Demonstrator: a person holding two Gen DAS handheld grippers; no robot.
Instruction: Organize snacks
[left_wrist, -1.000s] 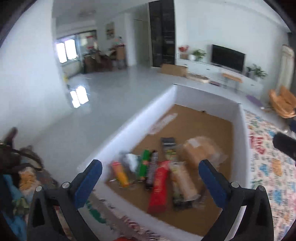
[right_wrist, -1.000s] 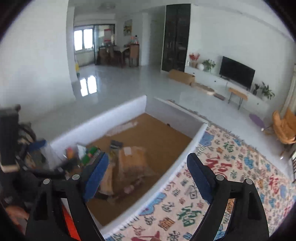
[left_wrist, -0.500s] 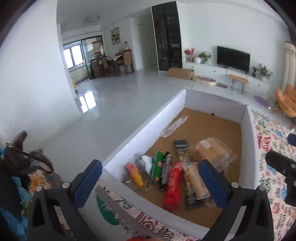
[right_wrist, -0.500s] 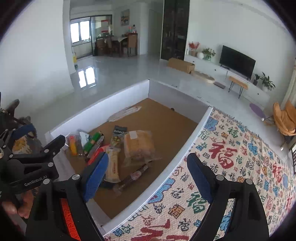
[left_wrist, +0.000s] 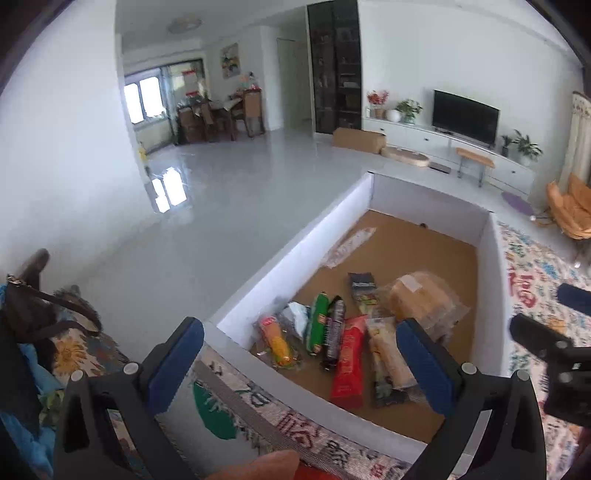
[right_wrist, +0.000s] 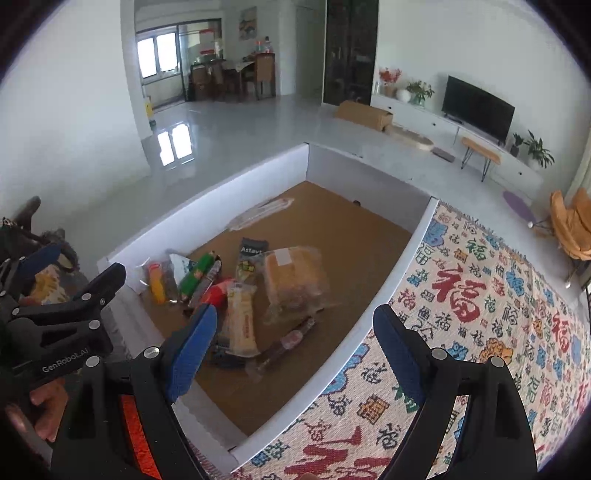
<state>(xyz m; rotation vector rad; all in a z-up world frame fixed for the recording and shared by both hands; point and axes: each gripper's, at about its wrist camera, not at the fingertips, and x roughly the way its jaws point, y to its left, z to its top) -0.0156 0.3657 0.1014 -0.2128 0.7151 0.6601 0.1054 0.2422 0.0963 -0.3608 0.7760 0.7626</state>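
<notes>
A white-walled box (left_wrist: 291, 254) (right_wrist: 391, 266) with a brown floor holds several snacks. A red packet (left_wrist: 347, 365), a pale wafer packet (left_wrist: 388, 354) (right_wrist: 240, 317), a green stick (left_wrist: 319, 321) (right_wrist: 197, 273), an orange-yellow packet (left_wrist: 277, 343) (right_wrist: 157, 282) and a clear bag of bread (left_wrist: 421, 299) (right_wrist: 295, 280) lie in its near half. My left gripper (left_wrist: 299, 362) is open and empty above the box's near corner. My right gripper (right_wrist: 295, 350) is open and empty above the box's right wall.
A patterned cloth with red and blue characters (right_wrist: 480, 314) (left_wrist: 532, 273) covers the surface right of the box. A dark bag (left_wrist: 29, 306) and cluttered fabric lie at the left. A clear flat wrapper (left_wrist: 347, 243) lies by the box's left wall.
Both grippers have pulled back and steadied, so the views are sharp and show more of the box. Both stay open and empty. The snacks have not moved.
</notes>
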